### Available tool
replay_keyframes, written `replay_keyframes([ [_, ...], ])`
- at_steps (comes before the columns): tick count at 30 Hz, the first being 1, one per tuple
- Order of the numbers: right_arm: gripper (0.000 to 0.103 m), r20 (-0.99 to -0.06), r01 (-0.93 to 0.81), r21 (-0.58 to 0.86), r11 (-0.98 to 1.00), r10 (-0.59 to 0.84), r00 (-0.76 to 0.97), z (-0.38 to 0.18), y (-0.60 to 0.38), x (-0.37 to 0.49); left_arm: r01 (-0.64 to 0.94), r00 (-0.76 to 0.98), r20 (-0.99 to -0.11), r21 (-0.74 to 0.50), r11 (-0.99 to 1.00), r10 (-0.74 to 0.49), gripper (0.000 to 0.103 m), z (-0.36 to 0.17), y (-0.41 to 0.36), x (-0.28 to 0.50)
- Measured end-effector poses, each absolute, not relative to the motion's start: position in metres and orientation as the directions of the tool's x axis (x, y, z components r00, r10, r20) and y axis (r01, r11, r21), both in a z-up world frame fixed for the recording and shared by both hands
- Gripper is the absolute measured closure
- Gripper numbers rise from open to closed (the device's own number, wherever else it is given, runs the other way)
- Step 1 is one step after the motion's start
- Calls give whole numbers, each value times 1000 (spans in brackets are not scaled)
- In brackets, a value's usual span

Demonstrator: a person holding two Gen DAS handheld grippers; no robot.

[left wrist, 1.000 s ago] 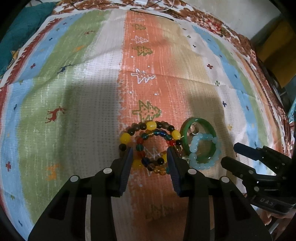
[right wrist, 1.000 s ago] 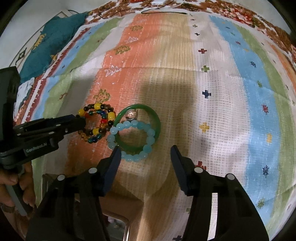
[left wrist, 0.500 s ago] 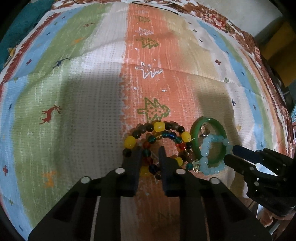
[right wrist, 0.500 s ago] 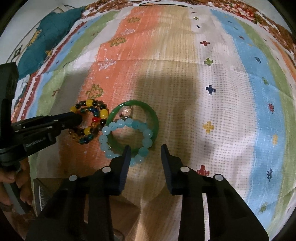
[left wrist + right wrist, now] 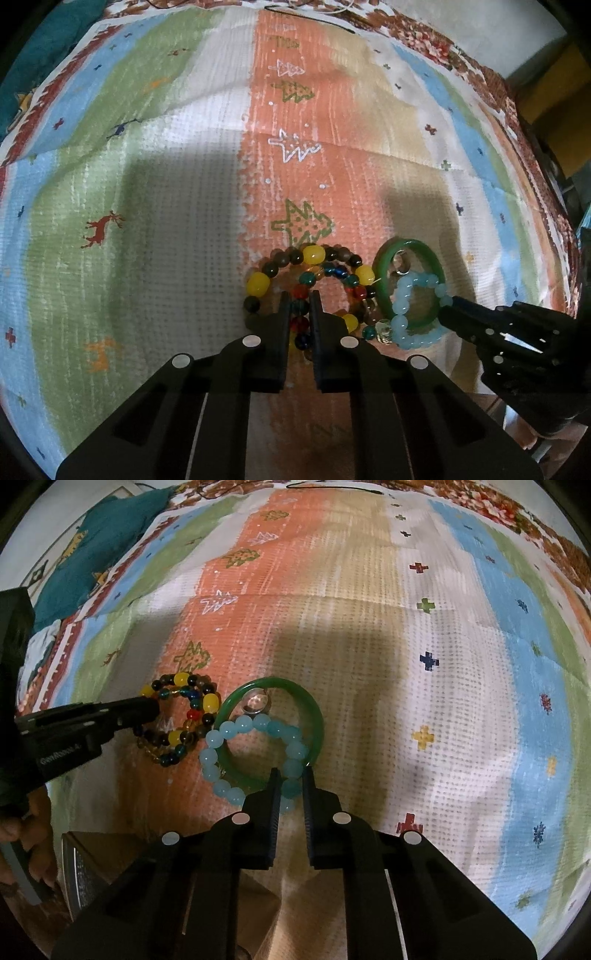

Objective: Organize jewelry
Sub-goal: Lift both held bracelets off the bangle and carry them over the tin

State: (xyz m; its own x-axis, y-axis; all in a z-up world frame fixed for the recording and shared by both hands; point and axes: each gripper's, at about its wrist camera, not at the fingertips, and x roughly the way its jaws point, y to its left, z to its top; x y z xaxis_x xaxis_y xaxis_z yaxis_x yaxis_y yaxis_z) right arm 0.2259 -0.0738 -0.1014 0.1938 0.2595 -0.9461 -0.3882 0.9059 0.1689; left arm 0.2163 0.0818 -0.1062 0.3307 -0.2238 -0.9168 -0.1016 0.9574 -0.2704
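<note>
The left gripper (image 5: 299,295) is sitting low in the centre of the left wrist view, its jaws drawn almost together on a strand of the multicoloured bead bracelet (image 5: 314,254). The beads between the fingers are showing through the narrow gap, but the nearest part of the loop is lying hidden under the black finger bodies. The right gripper (image 5: 289,773) is pinching the pale blue bead bracelet (image 5: 243,723) in the same way, low in the centre of its own view, with one bead squeezed in the slot and the loop's near edge covered by the fingers.

All the jewelry is lying on a striped cloth (image 5: 147,184), just below the middle of both frames. The pale blue bracelet (image 5: 404,291) is draped across the green bangle (image 5: 384,258), and the multicoloured one (image 5: 181,681) is lying just beside them, on the left.

Inside the bangle (image 5: 314,709) something small, round and glassy, possibly a charm (image 5: 256,702), is showing clearly in the right wrist view; in the left wrist view it is reading only as a thin metal loop.

The right wrist view alone is catching part of the person's left hand (image 5: 22,830) at the lower left edge, mostly cut off, and a brown box (image 5: 96,860) partly hidden behind the gripper body. The left wrist view alone is showing a red deer motif (image 5: 101,229) at centre left.
</note>
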Motion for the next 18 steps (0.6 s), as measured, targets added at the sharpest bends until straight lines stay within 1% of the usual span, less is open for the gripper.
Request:
replay_keyframes([
  [4, 91, -943, -398, 158, 904, 258, 211, -97, -73, 224, -104, 352, -905, -291, 951, -238, 94, -96, 83, 214],
  [7, 91, -939, -413, 122, 902, 240, 246, -90, -72, 223, -100, 373, -894, -304, 947, -248, 94, -87, 83, 211],
  [18, 91, -912, -410, 129, 903, 271, 309, -60, -84, 215, -59, 415, -877, -290, 955, -241, 94, -65, 71, 196],
])
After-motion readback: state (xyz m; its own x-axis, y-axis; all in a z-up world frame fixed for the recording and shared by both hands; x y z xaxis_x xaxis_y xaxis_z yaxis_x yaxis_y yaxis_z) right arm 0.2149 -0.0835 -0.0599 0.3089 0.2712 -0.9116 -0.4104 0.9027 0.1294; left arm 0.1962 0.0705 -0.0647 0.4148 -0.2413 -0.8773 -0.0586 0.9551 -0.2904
